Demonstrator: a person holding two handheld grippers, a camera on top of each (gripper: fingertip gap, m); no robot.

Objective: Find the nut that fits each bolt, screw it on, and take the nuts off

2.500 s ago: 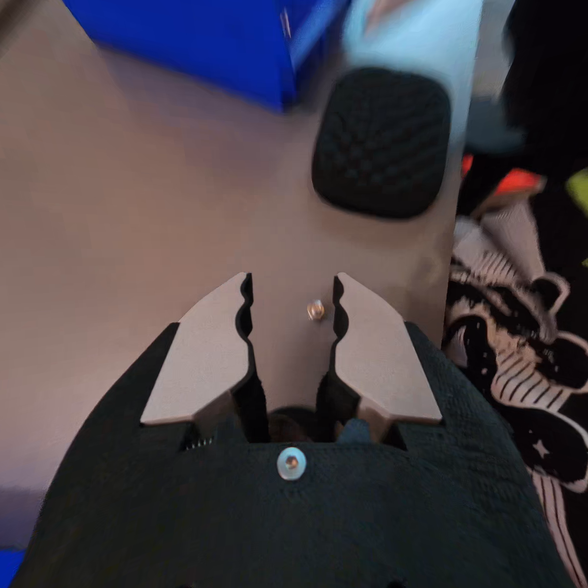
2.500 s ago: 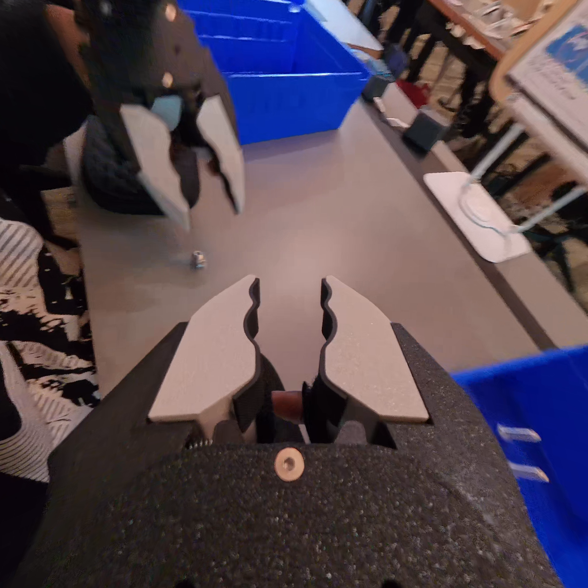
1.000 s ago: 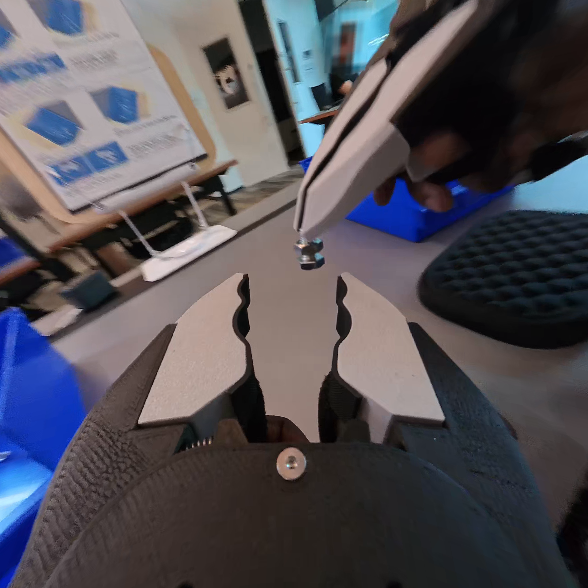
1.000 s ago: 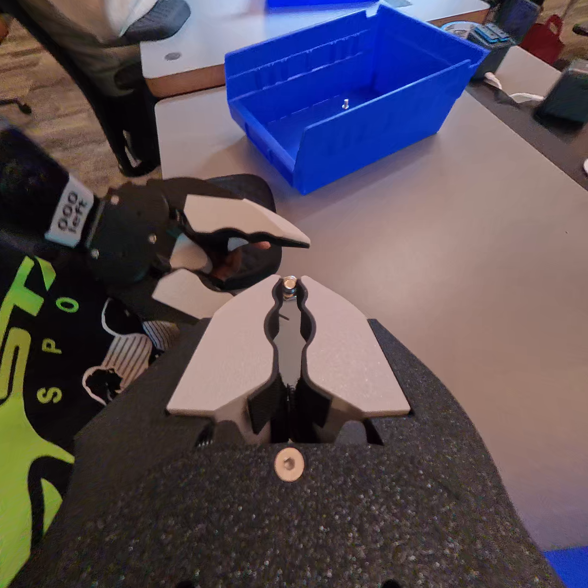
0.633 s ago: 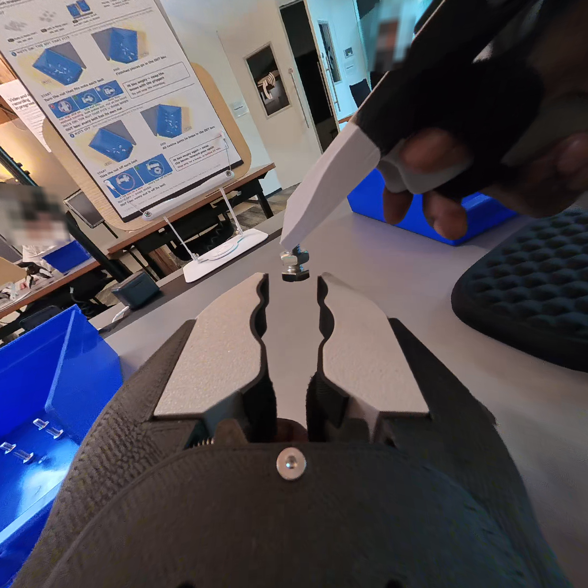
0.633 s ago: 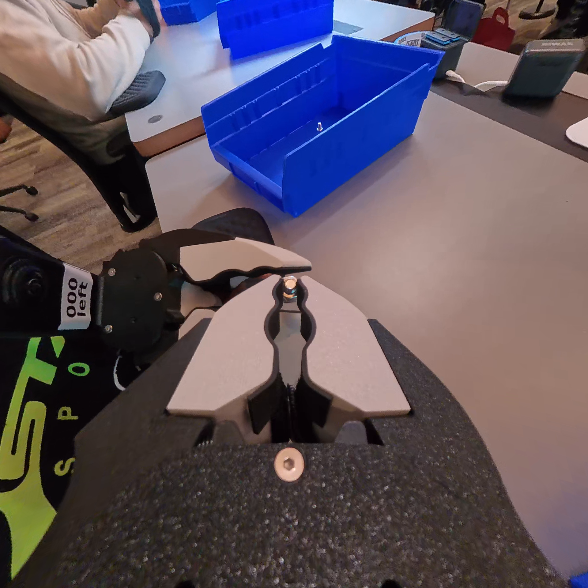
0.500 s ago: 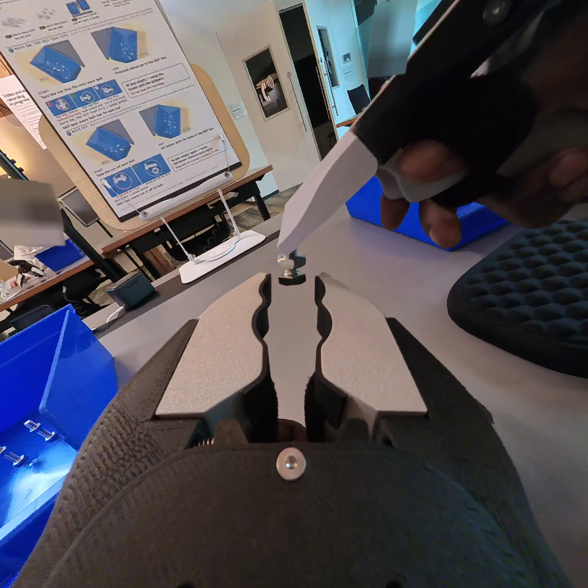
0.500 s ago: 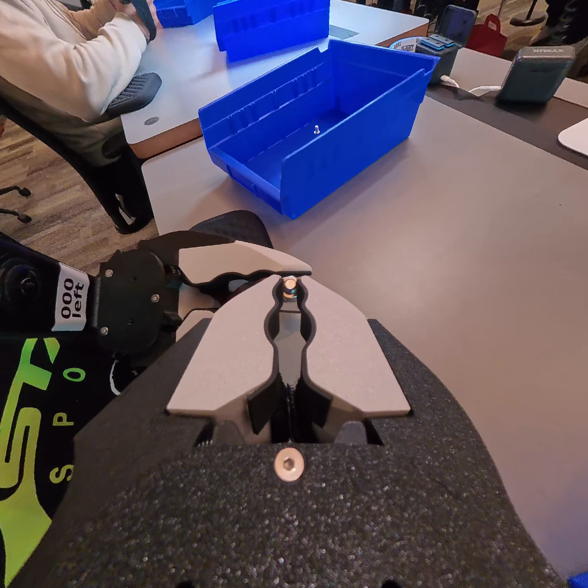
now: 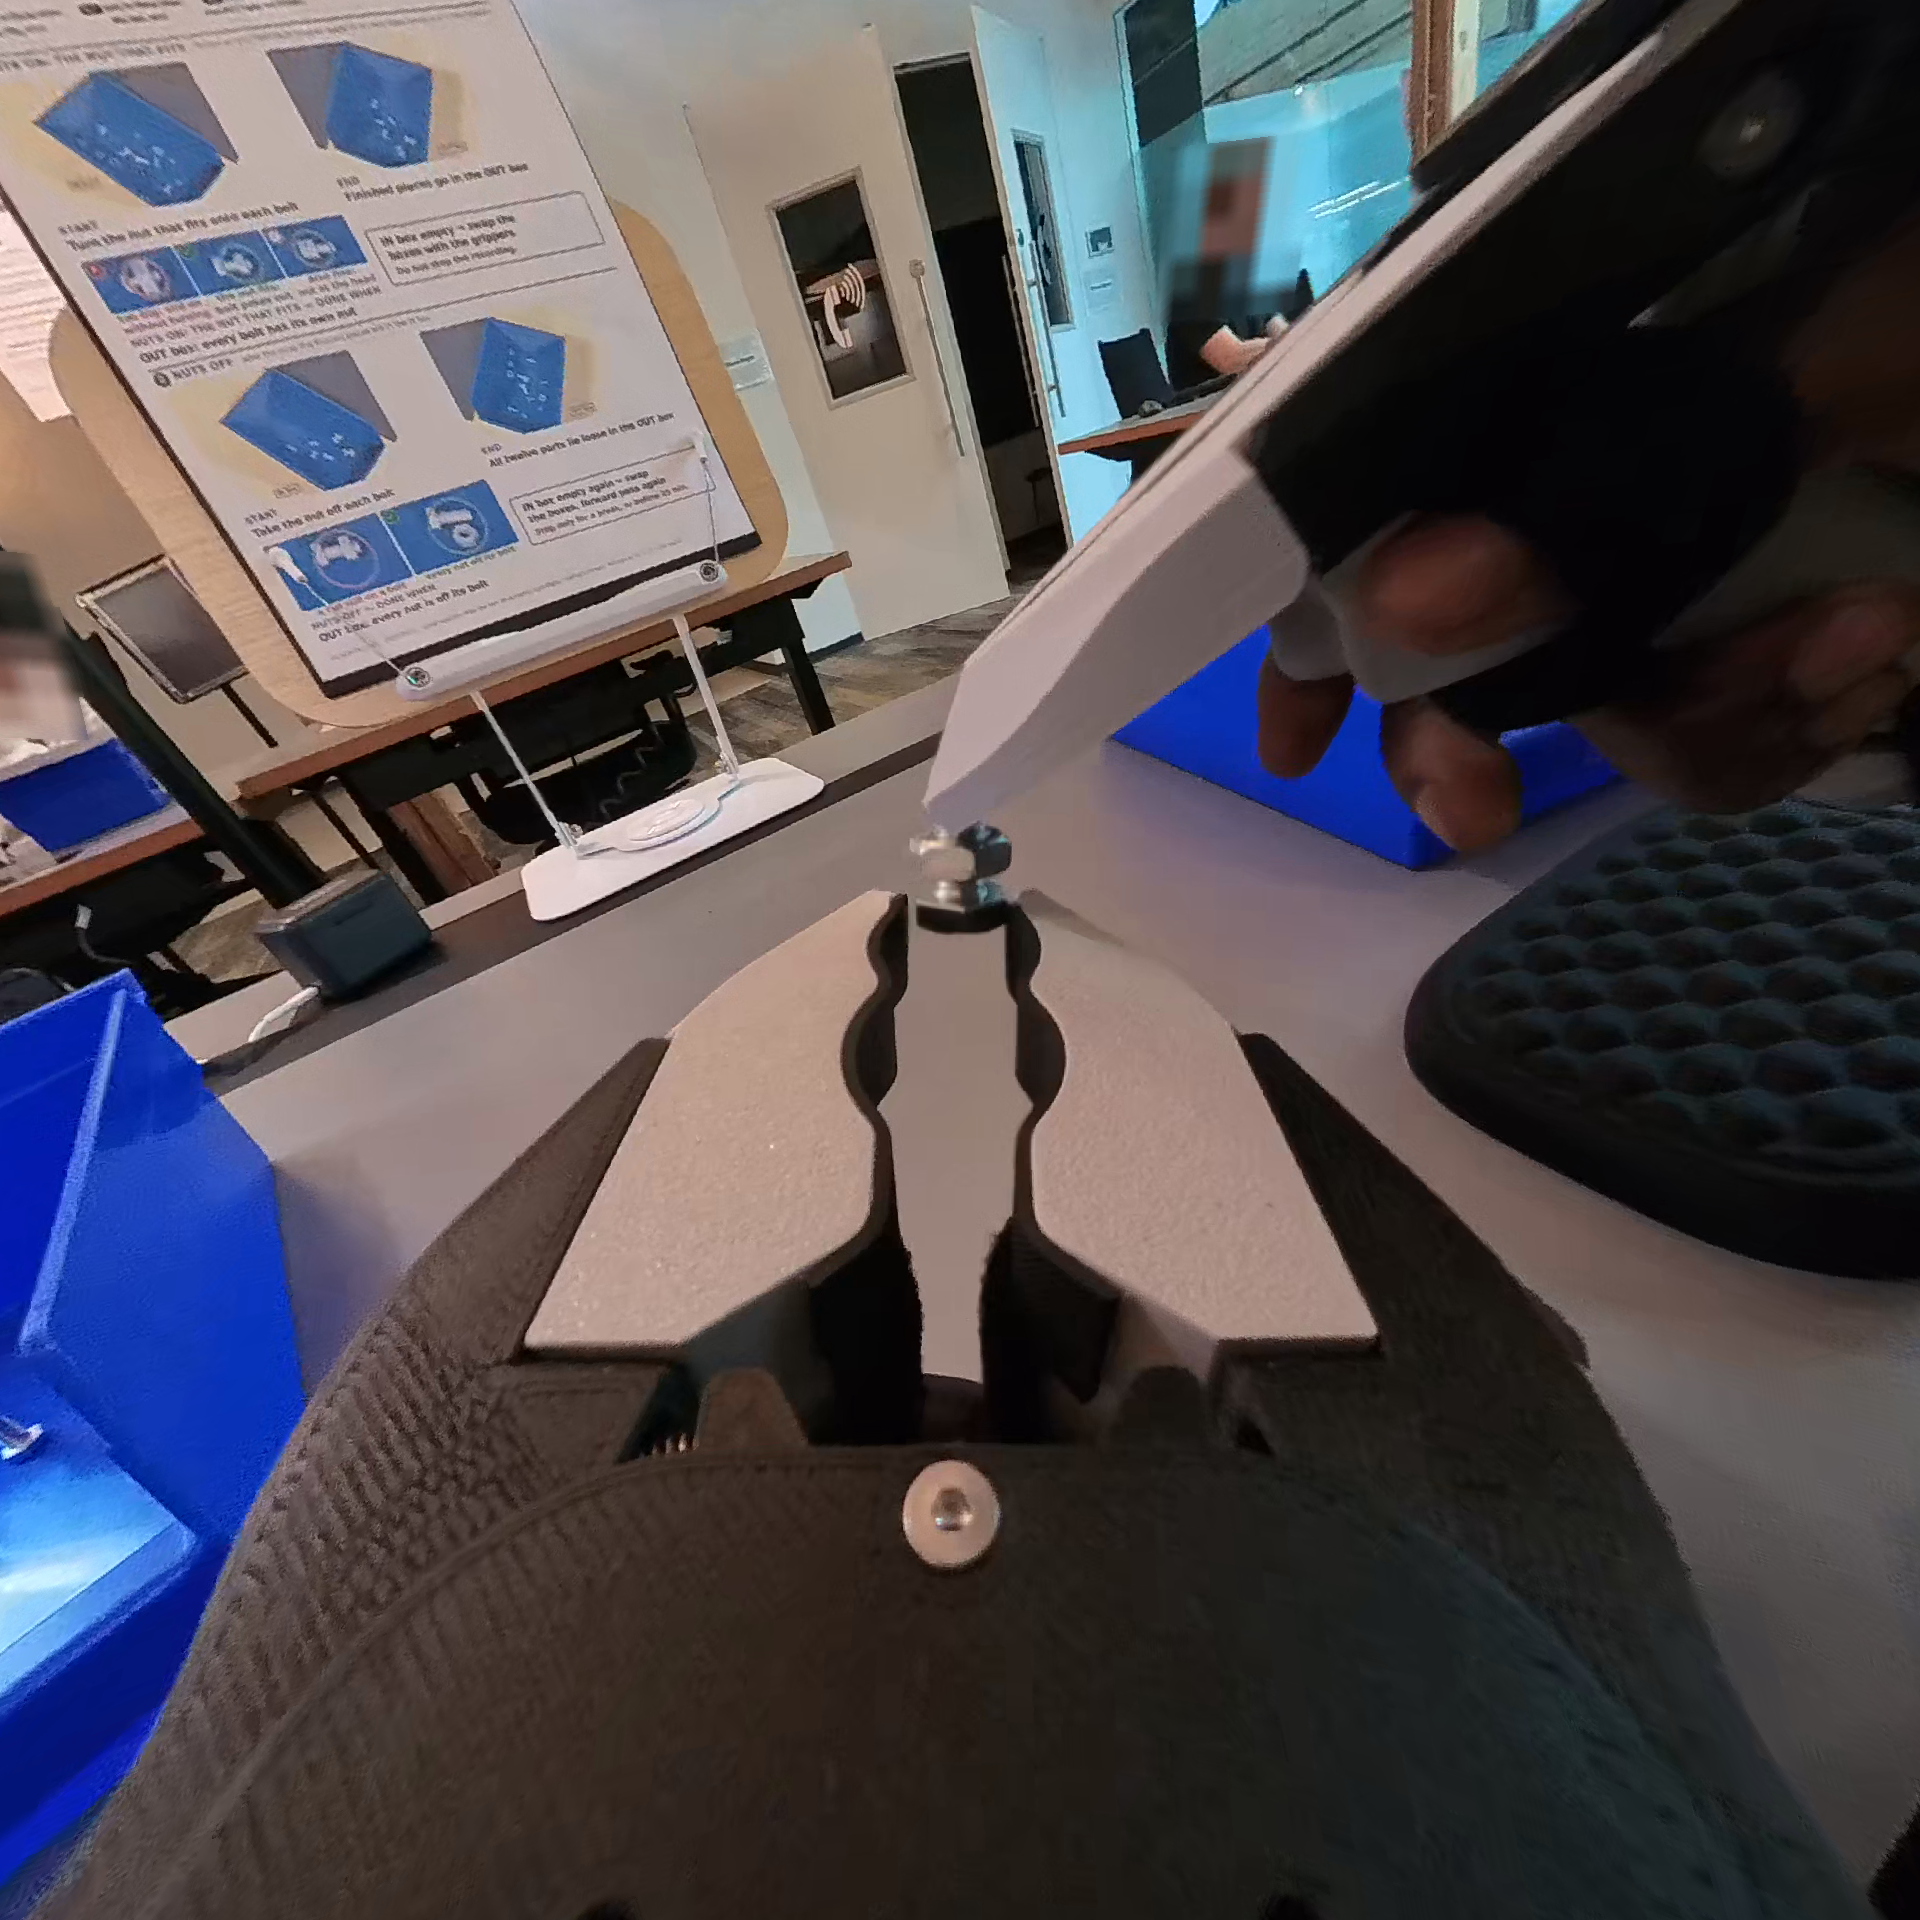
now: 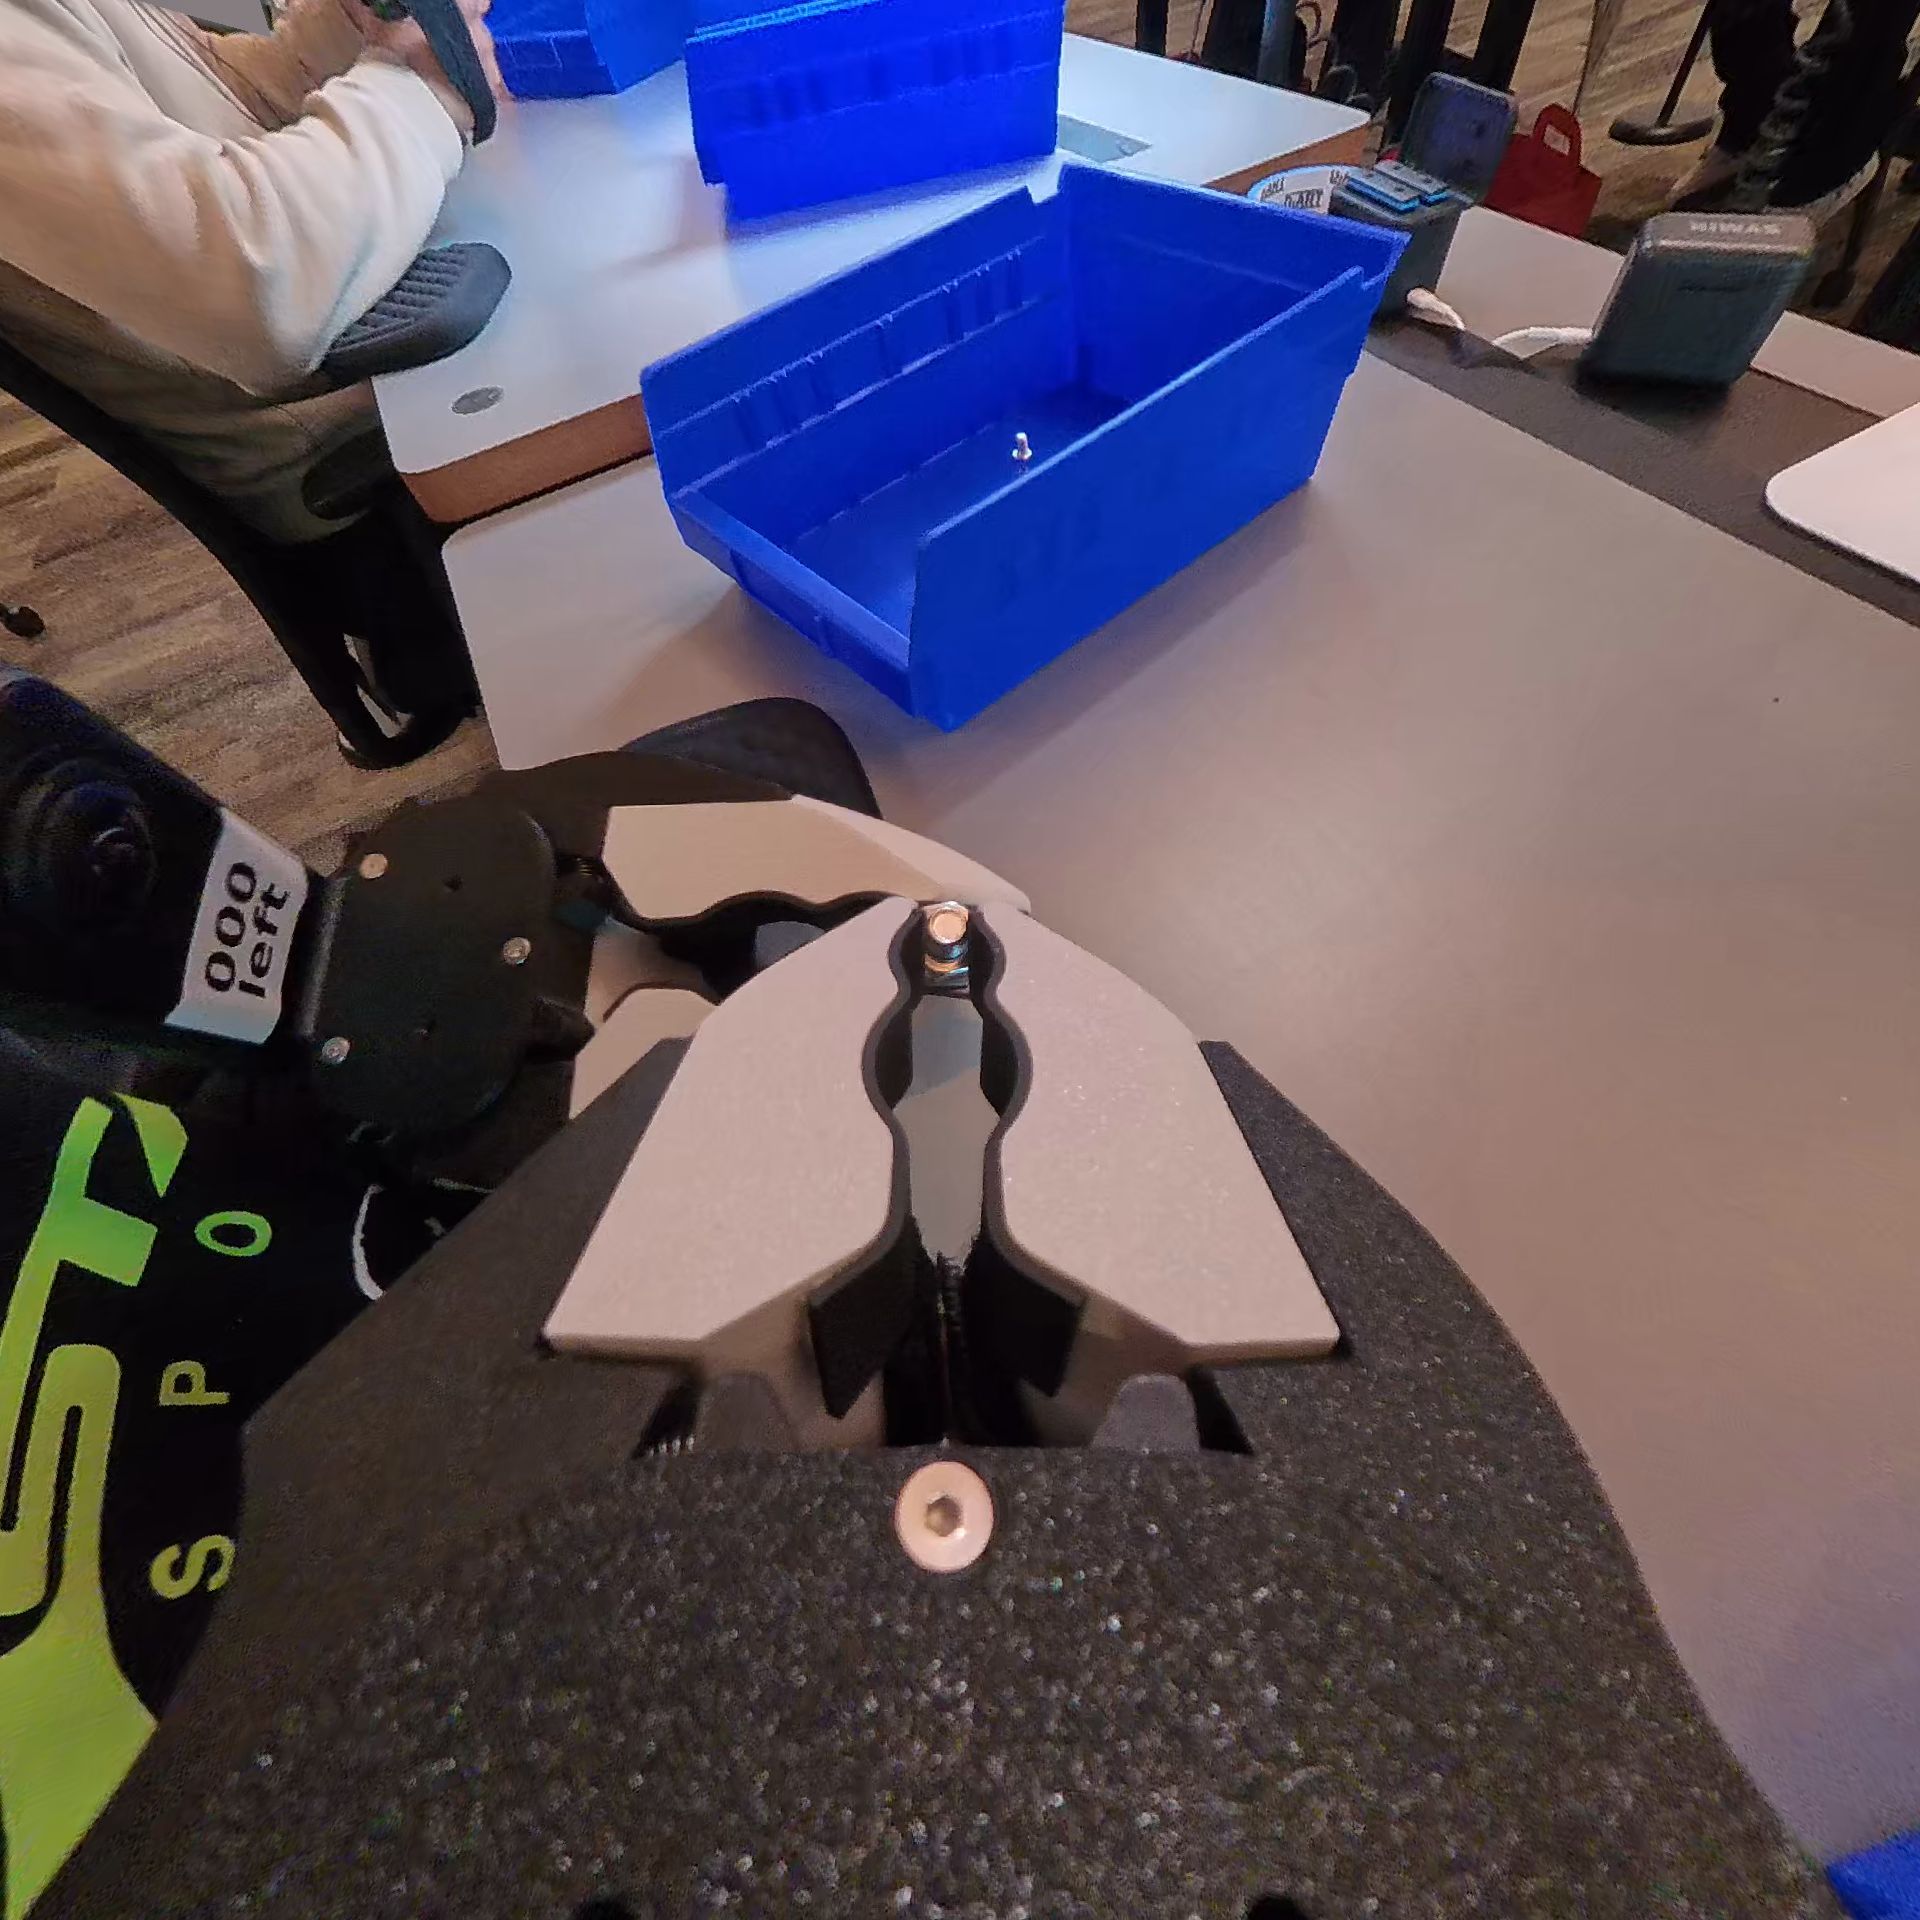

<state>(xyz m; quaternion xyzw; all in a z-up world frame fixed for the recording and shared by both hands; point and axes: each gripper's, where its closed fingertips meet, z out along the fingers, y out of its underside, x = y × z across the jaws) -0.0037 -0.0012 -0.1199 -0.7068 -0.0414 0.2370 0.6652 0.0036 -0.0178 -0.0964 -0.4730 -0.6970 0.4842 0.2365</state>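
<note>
A small silver bolt with a nut on it (image 9: 958,868) hangs over the grey table (image 9: 1195,935). My right gripper (image 10: 945,935) is shut on it at the very tips; its fingers (image 9: 1091,644) come down from the upper right in the left wrist view. My left gripper (image 9: 956,914) has closed its fingertips on the lower end of the same bolt and nut. In the right wrist view the bolt (image 10: 945,940) sits in the tip notch. The left gripper's upper finger (image 10: 790,852) lies beside it, and its lower finger is hidden.
A blue bin (image 10: 997,603) with one small bolt (image 10: 1021,447) stands farther back on the table. Another blue bin (image 9: 125,1195) is at the left. A black ribbed pad (image 9: 1683,1039) lies at the right. A sign stand (image 9: 665,831) is beyond the table. My two grippers' fingertips are within a few centimetres of each other.
My right gripper picked the bolt with its nut off the table and holds it up. My left gripper moved in under it and narrowed its jaws from wide open onto the lower end.
</note>
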